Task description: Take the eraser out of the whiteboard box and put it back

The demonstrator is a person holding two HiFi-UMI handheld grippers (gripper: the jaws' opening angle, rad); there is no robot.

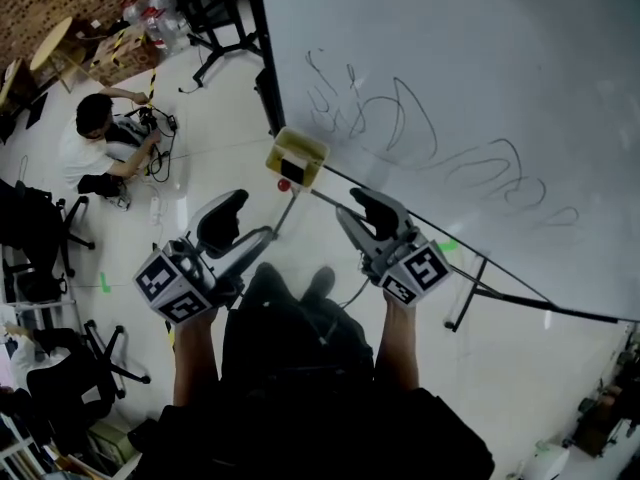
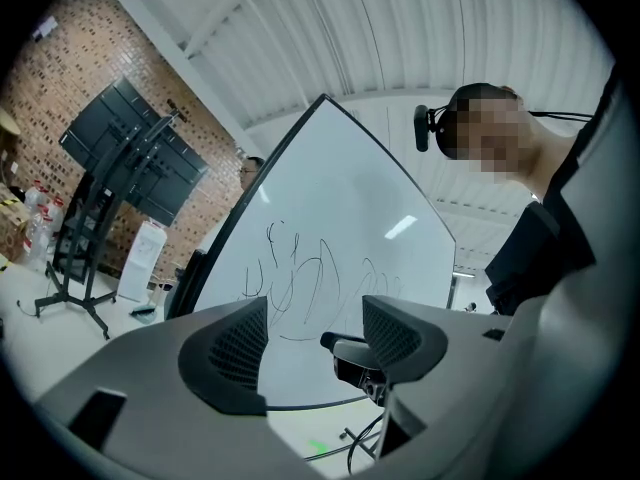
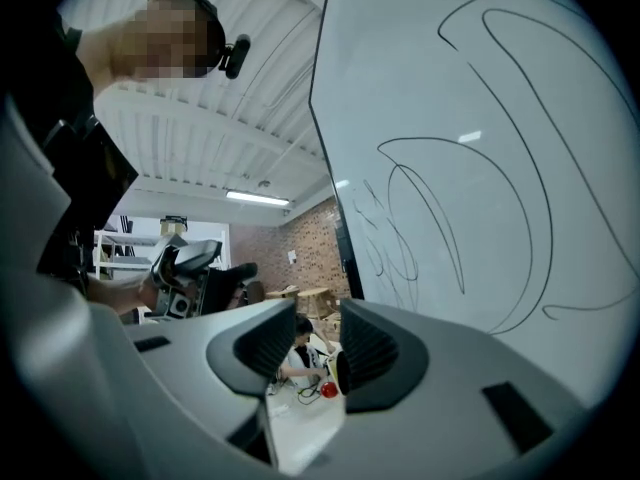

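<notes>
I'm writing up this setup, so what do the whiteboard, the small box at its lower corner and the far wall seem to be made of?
Whiteboard: smooth, glossy white panel, perhaps coated steel or melamine; it mirrors ceiling lights and bears marker scribbles. Box: yellowish, probably translucent plastic, too small to confirm. Wall: bare matt brick, with visible mortar lines.

In the head view, the whiteboard is cut off by the top and right edges, and the contents of the whiteboard box are too small to be identified. In the right gripper view, the box is largely concealed behind a jaw of the right gripper.
</notes>
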